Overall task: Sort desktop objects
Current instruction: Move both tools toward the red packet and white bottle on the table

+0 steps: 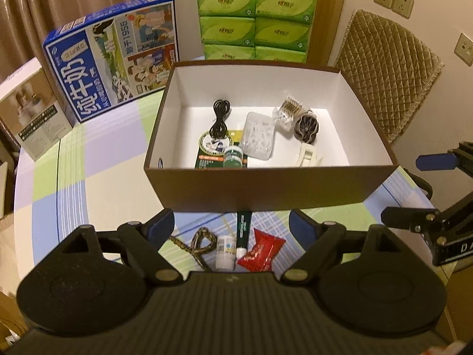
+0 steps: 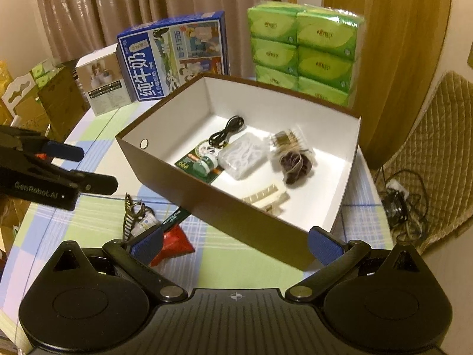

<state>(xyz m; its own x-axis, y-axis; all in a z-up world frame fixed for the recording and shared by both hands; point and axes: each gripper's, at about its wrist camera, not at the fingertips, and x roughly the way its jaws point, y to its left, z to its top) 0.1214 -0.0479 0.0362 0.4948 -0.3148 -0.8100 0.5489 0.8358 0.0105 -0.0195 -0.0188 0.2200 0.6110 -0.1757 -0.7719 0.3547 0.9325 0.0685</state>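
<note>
Low in the frame, the left gripper [image 1: 232, 222], jaws apart and empty, hangs over the red packet [image 1: 260, 251]; the brown box [image 1: 266, 186] above awaits it; the right gripper [image 2: 235, 245] is likewise spread.

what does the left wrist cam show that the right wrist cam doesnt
Only the left wrist view shows the wall sockets and the whole small white bottle between its open fingers.

Only the right wrist view shows the tangled cables on the floor and the box's round finger hole.

Both show the brown storage box holding a black cable and clear plastic case, the red packet, blue milk carton and green tissue packs.
</note>
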